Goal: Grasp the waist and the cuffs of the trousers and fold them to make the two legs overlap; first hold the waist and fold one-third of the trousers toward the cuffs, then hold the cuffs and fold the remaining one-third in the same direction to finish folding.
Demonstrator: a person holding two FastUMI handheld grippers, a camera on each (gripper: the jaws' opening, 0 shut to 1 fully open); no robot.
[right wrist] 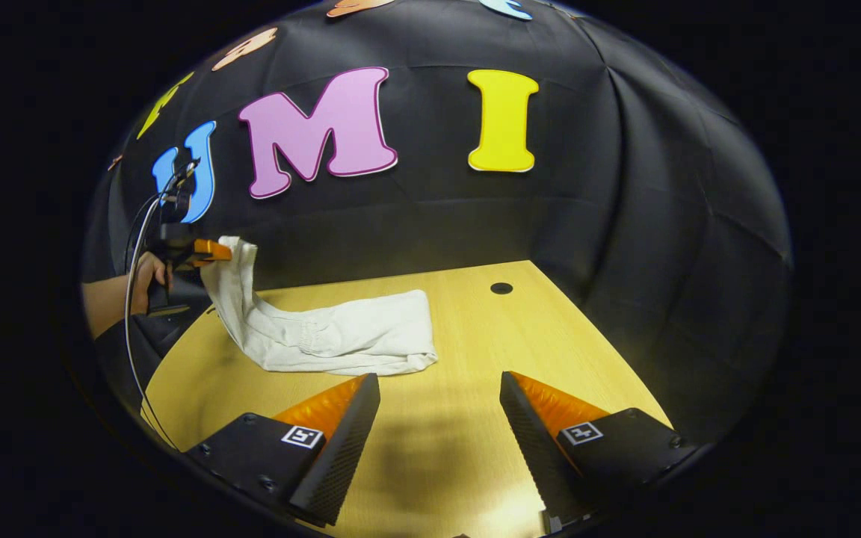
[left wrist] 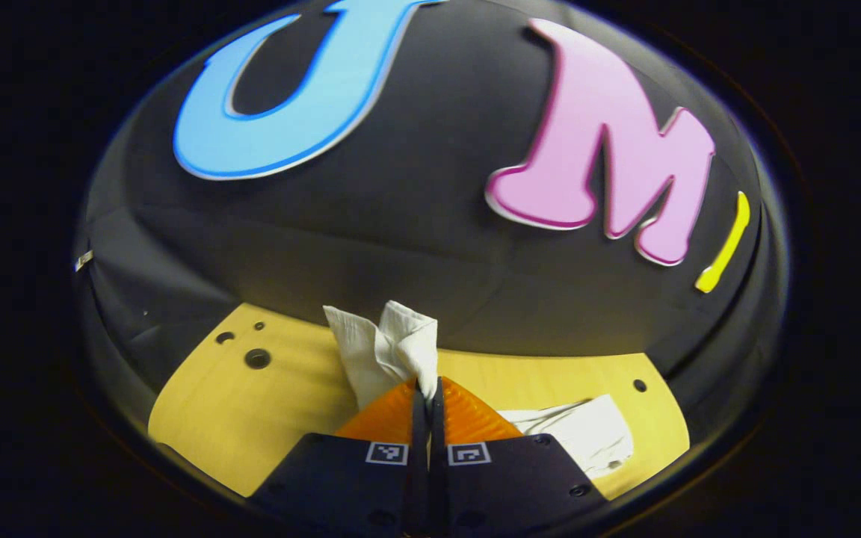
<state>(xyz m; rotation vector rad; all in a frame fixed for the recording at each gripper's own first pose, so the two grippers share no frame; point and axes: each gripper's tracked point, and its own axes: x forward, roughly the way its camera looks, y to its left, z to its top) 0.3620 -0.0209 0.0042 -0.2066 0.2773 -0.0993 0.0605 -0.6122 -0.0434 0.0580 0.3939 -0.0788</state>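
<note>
While the left gripper (left wrist: 426,388) has its two fingers pressed together on a bunched end of the white trousers (right wrist: 341,332), that pinched cloth stands up in a crumpled tuft just beyond the fingertips in the left gripper view. From the right gripper view, the left gripper sits at the far left of the wooden table (right wrist: 550,336), raised above it, with a person's hand (right wrist: 148,275) around its handle and a cable hanging from it. One end of the trousers rises from the tabletop to those fingers in a steep strip, and the rest lies flat and folded on the table's left half, stretching toward the middle. Nearer the camera, the right gripper (right wrist: 439,396) hovers over bare wood with its fingers spread wide apart, gripping nothing, near the trousers' near edge.
</note>
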